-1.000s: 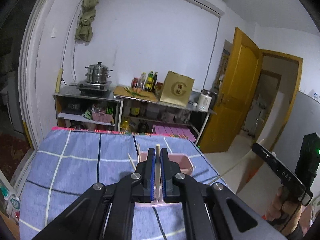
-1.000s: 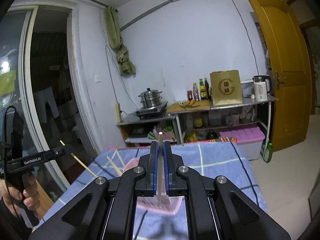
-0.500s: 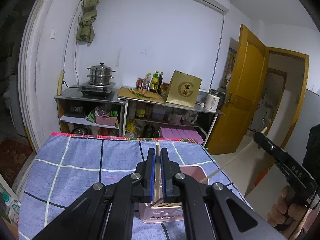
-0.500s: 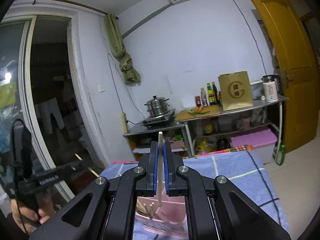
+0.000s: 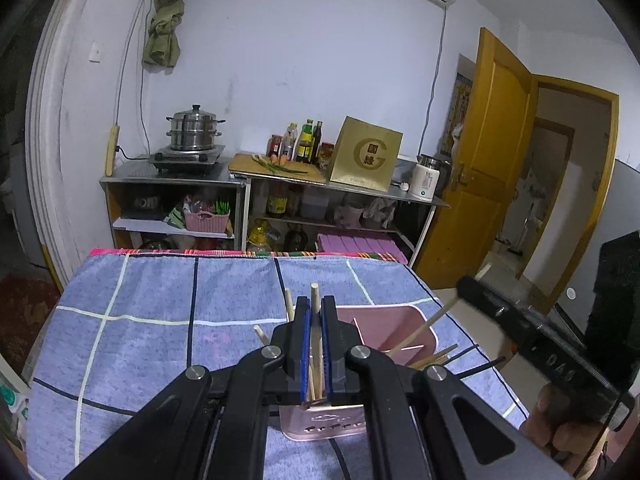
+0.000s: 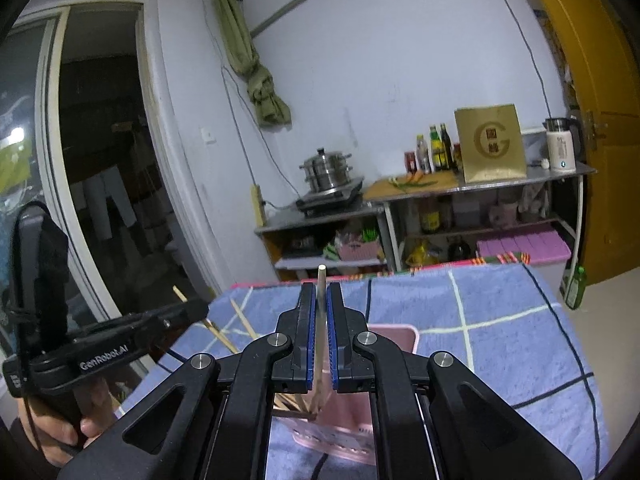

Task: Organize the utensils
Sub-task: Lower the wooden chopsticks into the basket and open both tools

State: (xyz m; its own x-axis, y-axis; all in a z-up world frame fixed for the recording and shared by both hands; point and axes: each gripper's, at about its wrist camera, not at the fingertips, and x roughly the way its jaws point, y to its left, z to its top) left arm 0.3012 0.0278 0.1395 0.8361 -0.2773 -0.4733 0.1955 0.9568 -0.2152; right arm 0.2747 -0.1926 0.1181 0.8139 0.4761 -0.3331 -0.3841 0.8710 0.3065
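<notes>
A pink utensil holder (image 5: 404,316) stands on the blue checked cloth (image 5: 160,320) and holds several wooden chopsticks (image 5: 434,358). My left gripper (image 5: 315,304) is shut on an upright chopstick (image 5: 315,293) whose lower end dips into the holder's near side. In the right wrist view my right gripper (image 6: 320,292) is shut on another chopstick (image 6: 321,276), its lower end inside the pink holder (image 6: 400,336). The right gripper (image 5: 520,332) also shows in the left wrist view, its chopstick (image 5: 432,320) slanting into the holder. The left gripper (image 6: 132,340) appears at the left of the right wrist view.
Beyond the table's far edge stands a metal shelf (image 5: 240,184) with a steamer pot (image 5: 192,128), bottles, a gold bag (image 5: 366,156) and a kettle. An open yellow door (image 5: 492,168) is at the right. A dark doorway (image 6: 100,160) lies left. A black cable (image 5: 476,368) lies beside the holder.
Both grippers have come down and closer over the pink holder, which now looks larger beneath them. The lower ends of both held chopsticks have sunk into it. Both grips are unchanged.
</notes>
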